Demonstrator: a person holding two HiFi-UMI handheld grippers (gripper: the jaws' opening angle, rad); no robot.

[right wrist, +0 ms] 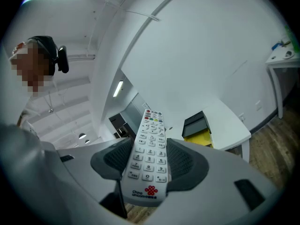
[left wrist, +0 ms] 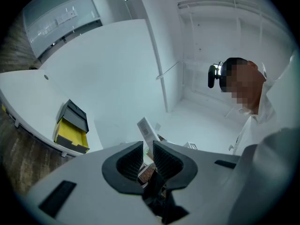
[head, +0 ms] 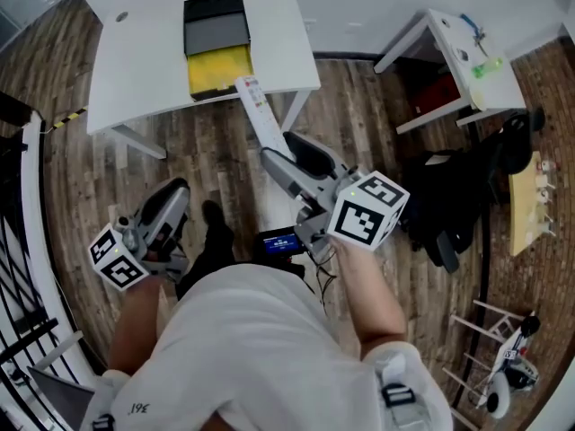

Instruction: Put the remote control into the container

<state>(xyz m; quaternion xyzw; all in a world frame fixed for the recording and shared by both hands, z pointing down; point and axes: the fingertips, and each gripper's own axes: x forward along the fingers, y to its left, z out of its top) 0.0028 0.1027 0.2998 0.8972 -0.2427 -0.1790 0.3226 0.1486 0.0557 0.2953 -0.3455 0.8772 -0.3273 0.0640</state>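
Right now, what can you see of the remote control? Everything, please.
The remote control is a long, slim white bar, plastic by the look: coloured buttons at the far end, rows of white keys below, a red logo at the near end. The right gripper clamps its long edges at the lower half. It is off the floor, far end pointing toward the table with the black-and-yellow container; nothing else touches it.
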